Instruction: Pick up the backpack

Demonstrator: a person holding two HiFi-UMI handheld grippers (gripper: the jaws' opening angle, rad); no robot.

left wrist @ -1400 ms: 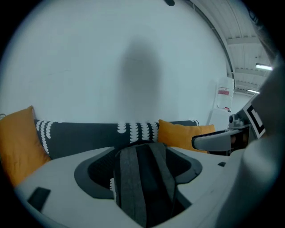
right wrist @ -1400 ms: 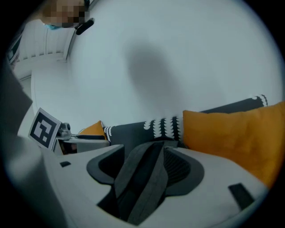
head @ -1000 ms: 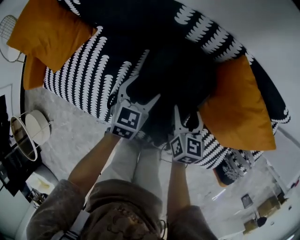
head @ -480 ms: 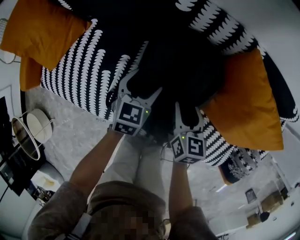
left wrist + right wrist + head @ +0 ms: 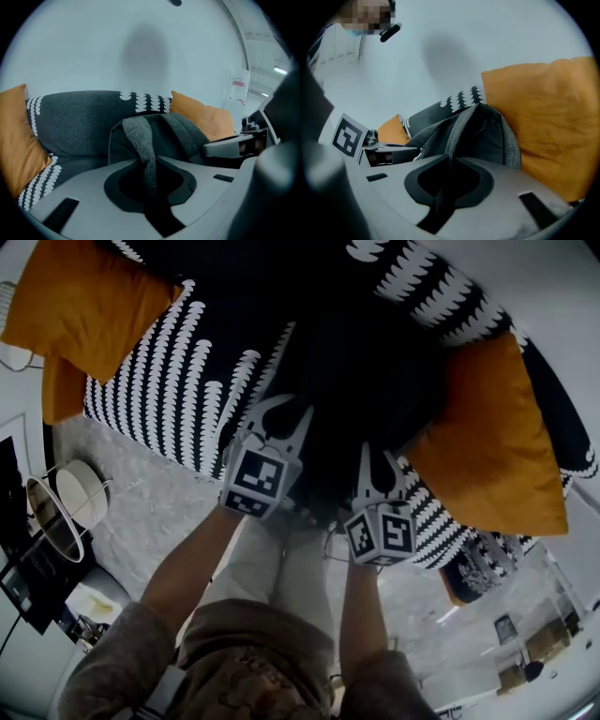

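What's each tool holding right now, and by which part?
The backpack, by its straps. The left tool is closing on one grey strap; the right tool is closing on another strap.

Backpack [image 5: 187,136]: dark grey woven cloth, matt. Its strap [image 5: 143,136], between the closing jaws of the left gripper [image 5: 149,164]: heathered grey cloth, rough-textured. Gripper body: smooth matt grey plastic. Cushion [image 5: 206,122] beyond it: orange cloth, matt.

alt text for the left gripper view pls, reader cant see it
The left gripper is closing its jaws on a grey strap of the backpack, which sits on a dark patterned sofa between two orange cushions. The right gripper shows at the right.
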